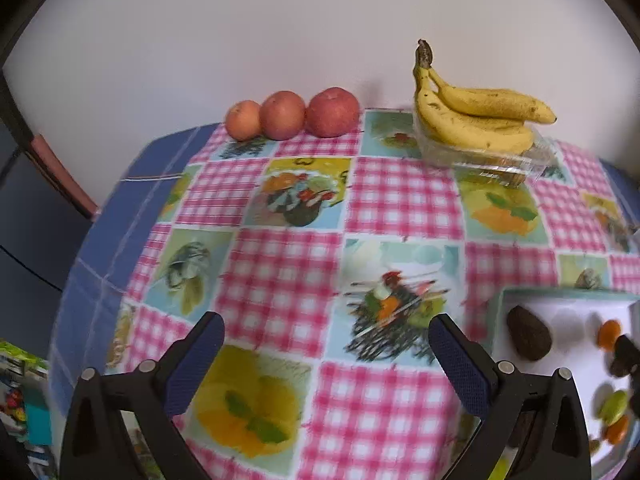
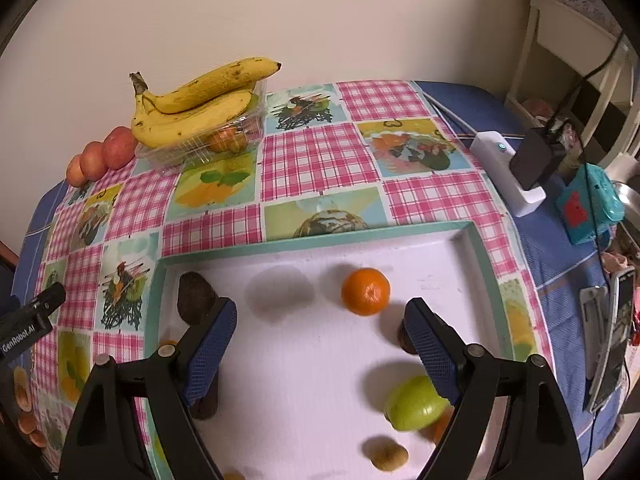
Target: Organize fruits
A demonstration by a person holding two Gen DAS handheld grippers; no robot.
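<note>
A white tray with a teal rim (image 2: 320, 236) holds an orange (image 2: 365, 291), a green apple (image 2: 416, 403), a dark avocado (image 2: 195, 296), a kiwi (image 2: 389, 457) and more fruit half hidden by the fingers. My right gripper (image 2: 320, 344) hangs open over the tray, empty. My left gripper (image 1: 326, 354) stands open above the tablecloth, left of the tray (image 1: 504, 300), holding nothing. Three red apples (image 1: 288, 114) line the wall. A banana bunch (image 1: 476, 120) rests on a clear plastic box (image 1: 492, 160) that holds an orange fruit (image 2: 228, 138).
A checked fruit-print cloth (image 1: 280, 272) covers the table, whose edge drops off at the left. At the right in the right wrist view sit a white charger block (image 2: 508, 172), a teal box (image 2: 588, 208) and a phone (image 2: 612, 332). White shelving (image 2: 568, 48) stands behind.
</note>
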